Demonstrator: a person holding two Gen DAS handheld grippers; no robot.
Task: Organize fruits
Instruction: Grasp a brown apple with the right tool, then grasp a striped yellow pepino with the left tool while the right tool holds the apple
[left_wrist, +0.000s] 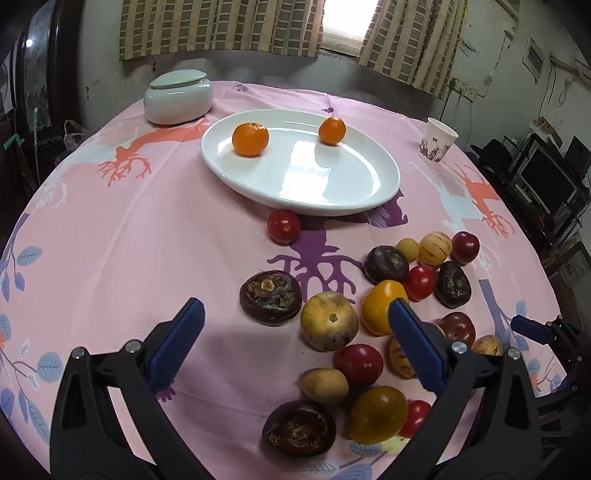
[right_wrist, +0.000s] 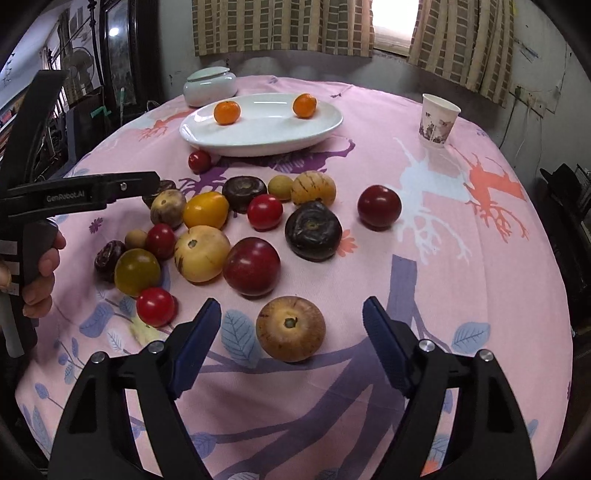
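A white oval plate (left_wrist: 314, 170) (right_wrist: 258, 136) at the back of the table holds two oranges (left_wrist: 250, 139) (left_wrist: 332, 130). A loose heap of fruits lies on the pink cloth: red tomatoes (left_wrist: 283, 226), dark brown ones (left_wrist: 269, 297), yellow ones (left_wrist: 382, 306). My left gripper (left_wrist: 295, 310) is open over the heap's near side, and its pads touch nothing. My right gripper (right_wrist: 291, 306) is open around a tan round fruit (right_wrist: 290, 328) that sits apart from the heap. Gaps show between that fruit and both pads.
A lidded white jar (left_wrist: 177, 99) (right_wrist: 210, 86) stands behind the plate on the left. A paper cup (left_wrist: 437, 140) (right_wrist: 439, 120) stands at the back right. A person's hand (right_wrist: 40, 266) holds the left gripper at the left edge of the right wrist view.
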